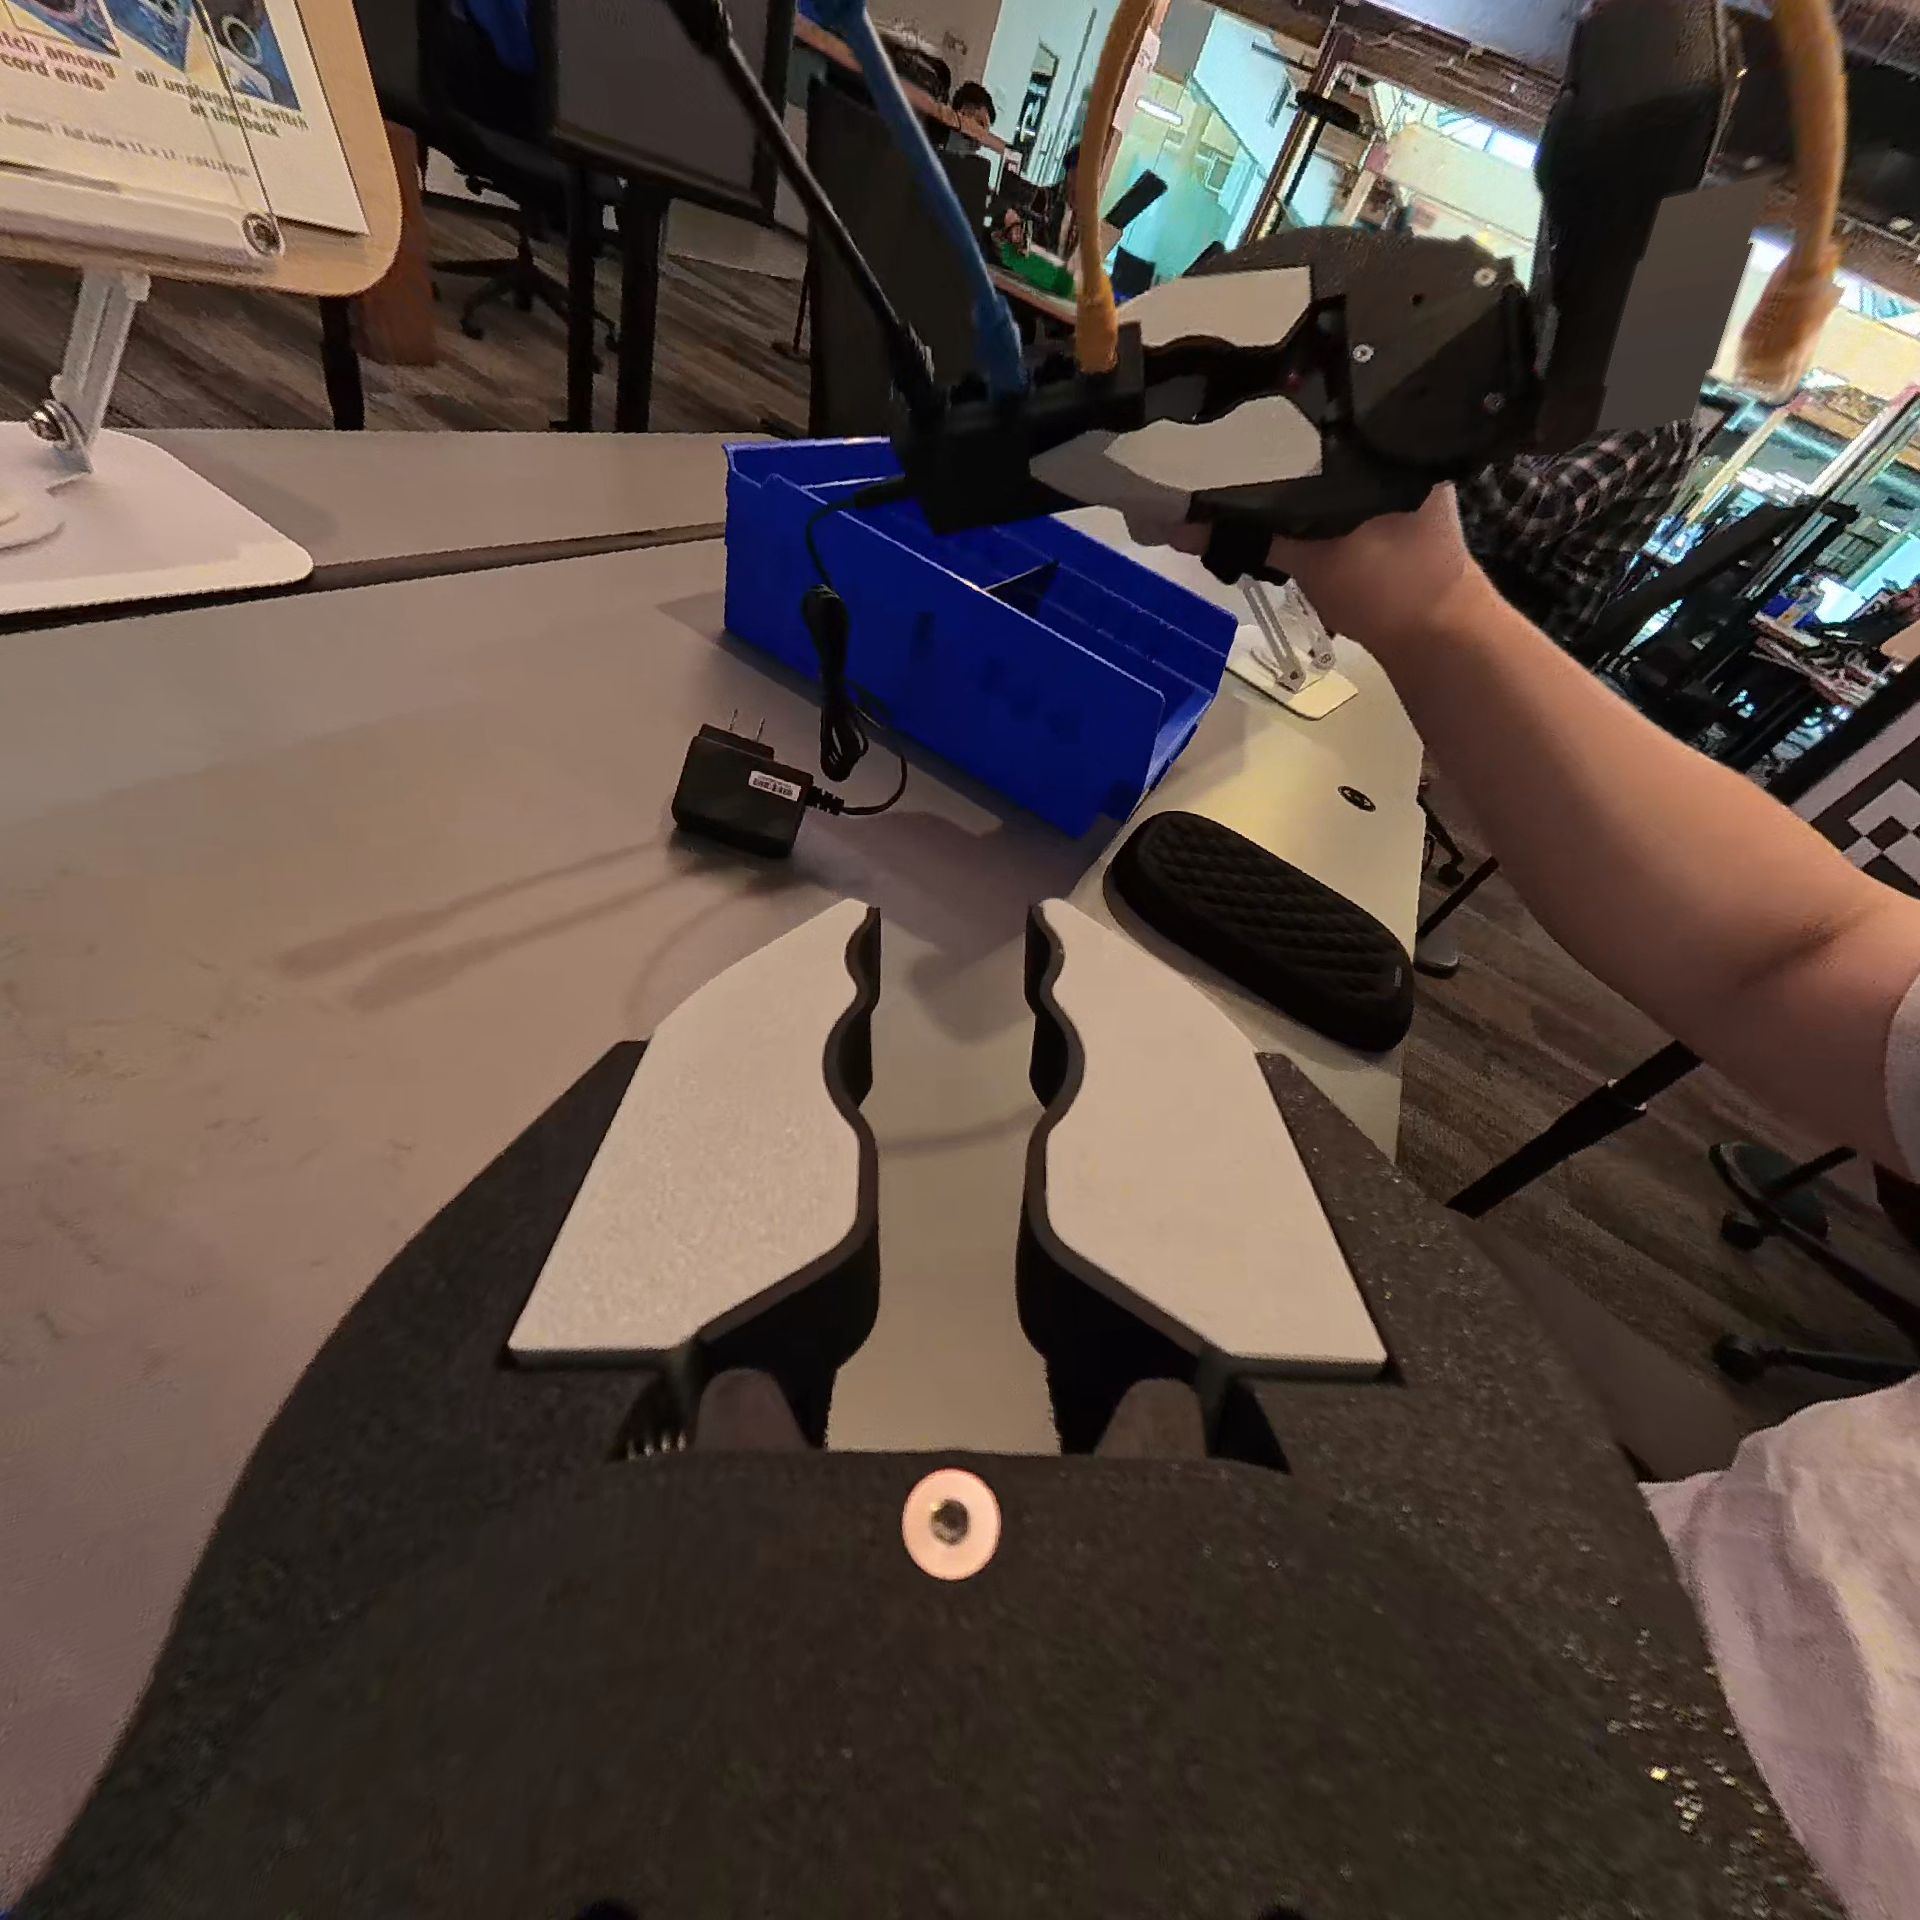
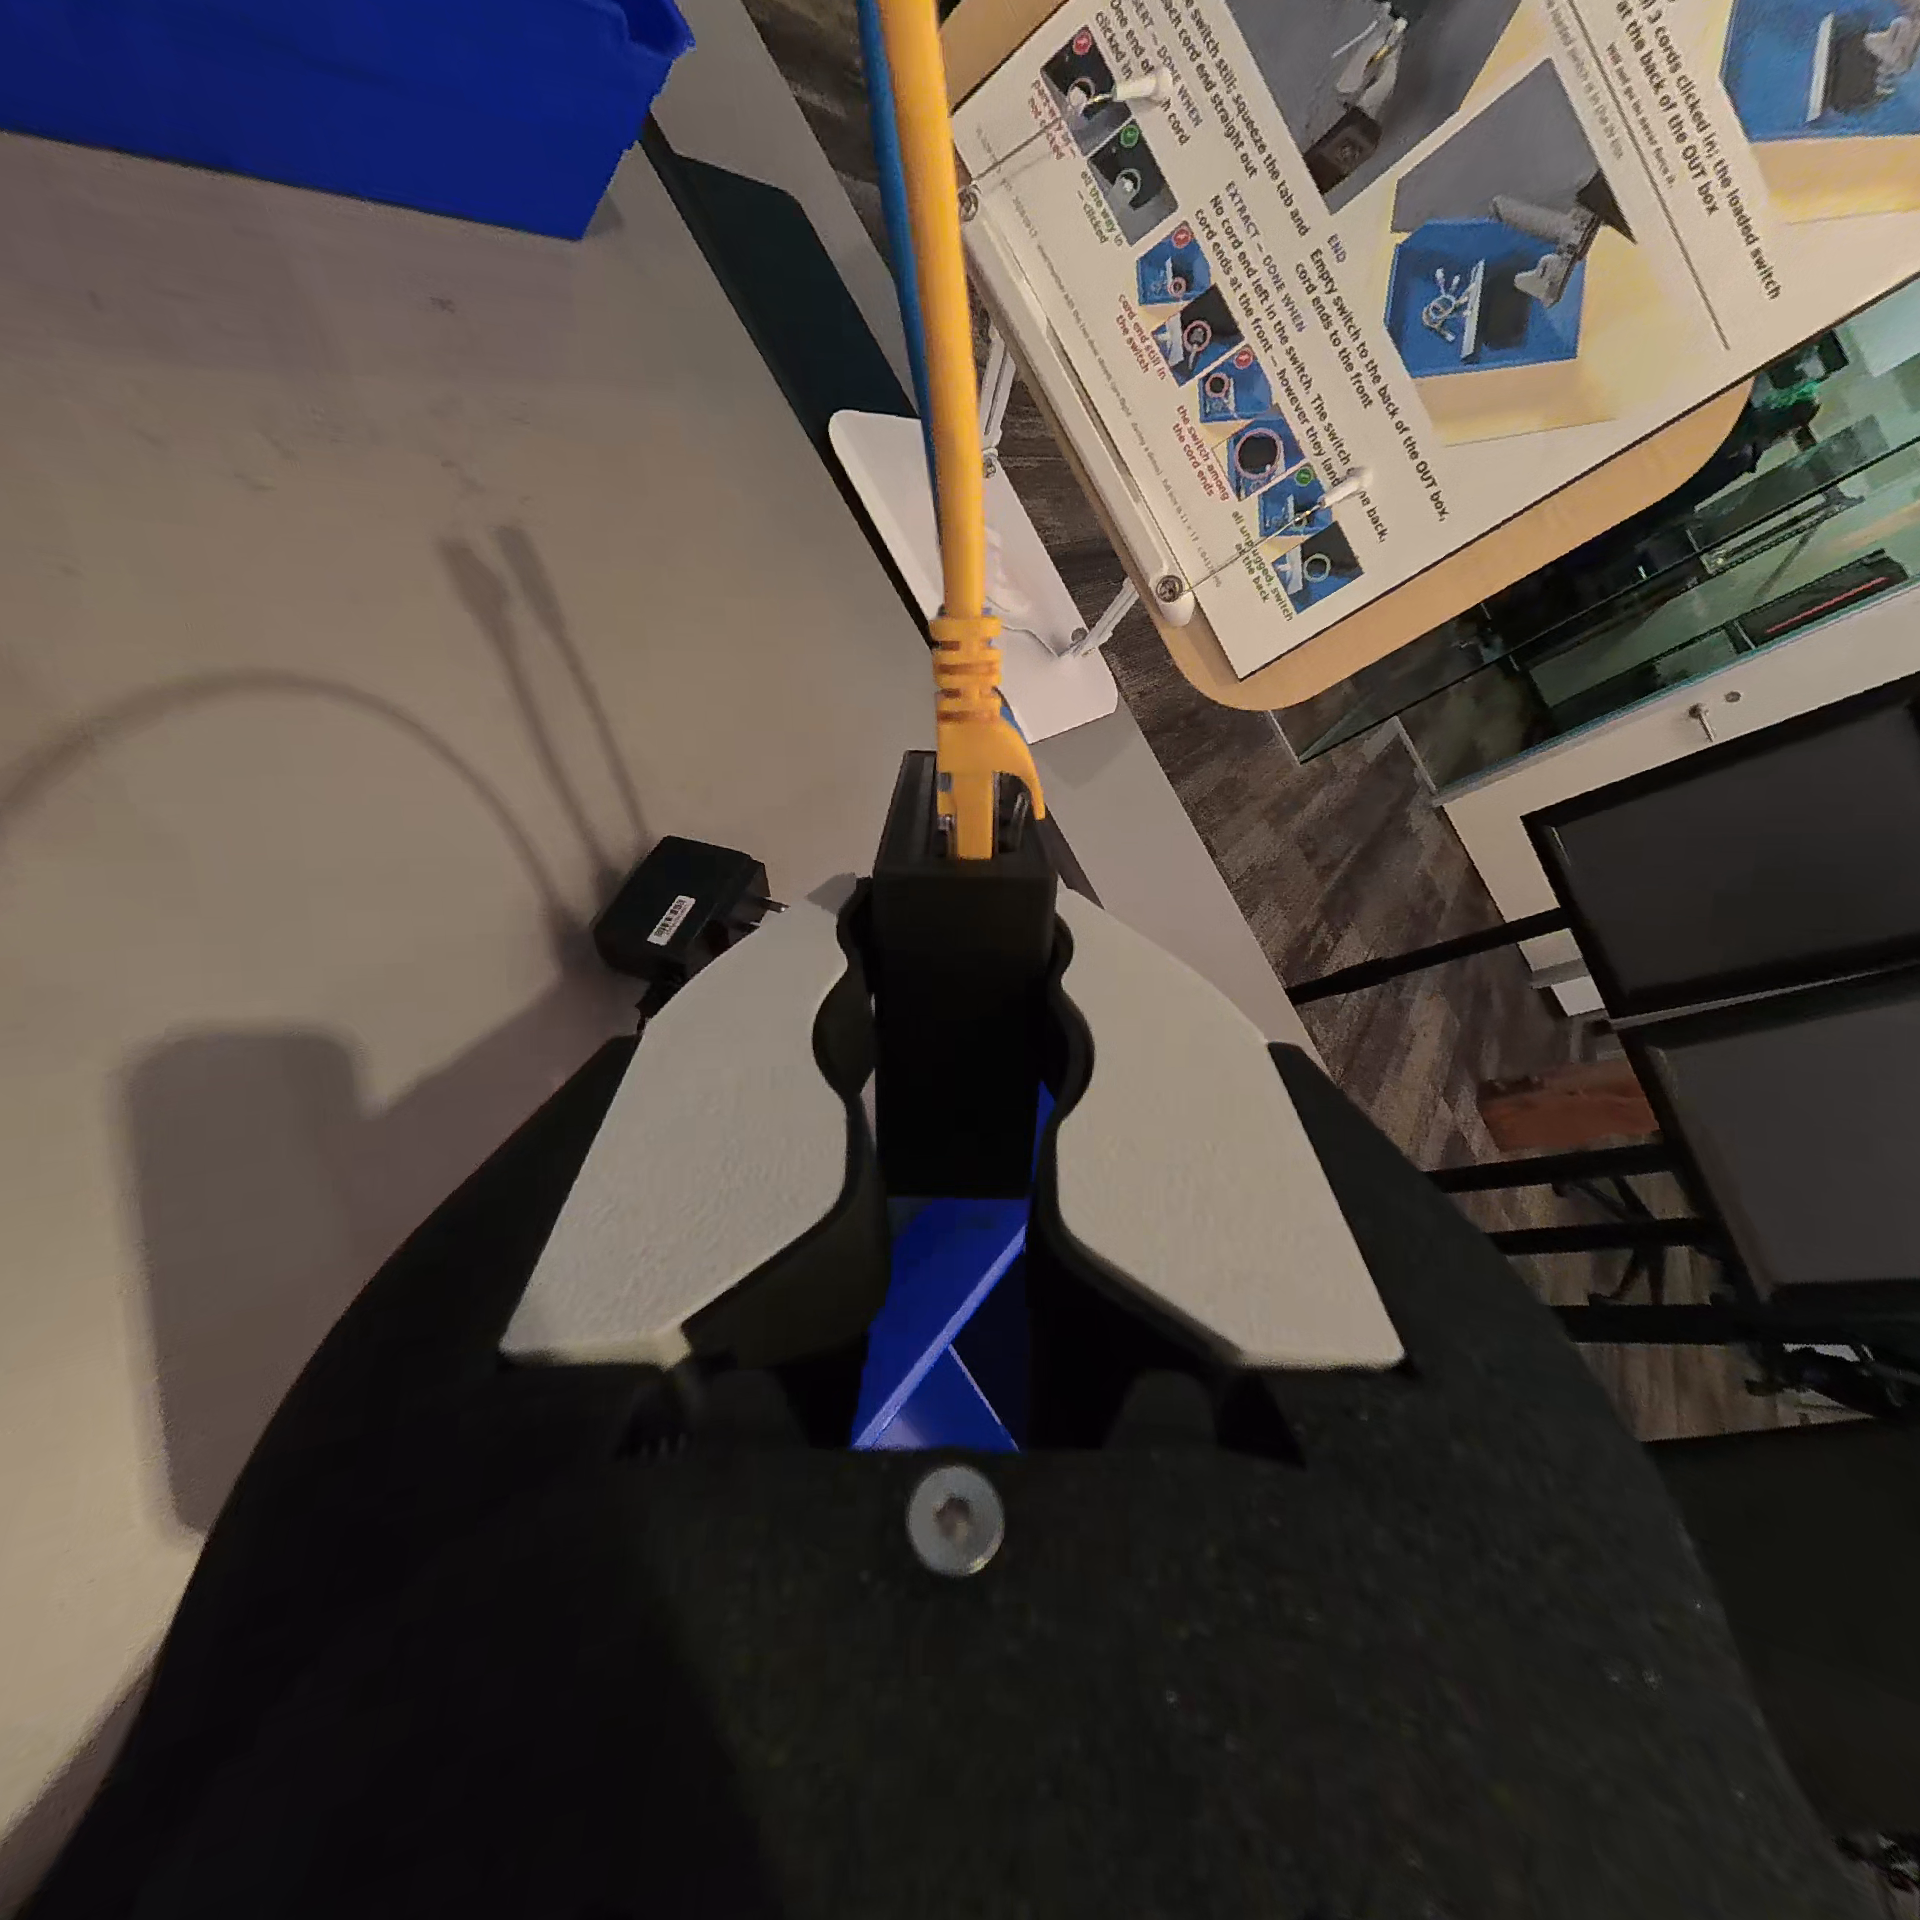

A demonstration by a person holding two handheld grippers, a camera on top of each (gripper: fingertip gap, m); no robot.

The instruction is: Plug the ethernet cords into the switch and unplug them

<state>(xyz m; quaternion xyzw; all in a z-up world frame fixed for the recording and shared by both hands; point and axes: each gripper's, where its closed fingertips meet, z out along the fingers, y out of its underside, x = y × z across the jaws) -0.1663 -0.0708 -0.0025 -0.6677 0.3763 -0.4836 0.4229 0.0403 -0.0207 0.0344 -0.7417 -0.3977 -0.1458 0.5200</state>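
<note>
My right gripper (image 2: 961, 935) is shut on the black switch (image 2: 961, 997), with both pads pressed on its sides. It holds the switch in the air over the blue bin (image 1: 987, 634). The switch also shows in the left wrist view (image 1: 997, 447), held by the right gripper (image 1: 1060, 416). A yellow cord (image 2: 951, 416) is plugged into the switch, and a blue cord (image 1: 935, 197) and a black cord (image 1: 821, 177) rise from it too. My left gripper (image 1: 951, 925) is open and empty above the grey table (image 1: 312, 831).
The switch's black power adapter (image 1: 738, 790) lies on the table by the bin, its thin wire running up to the switch. A black wrist rest (image 1: 1262, 925) lies at the table's right edge. An instruction board on a white stand (image 1: 156, 156) stands at the far left. There is about 20 cm between the tips of the two grippers.
</note>
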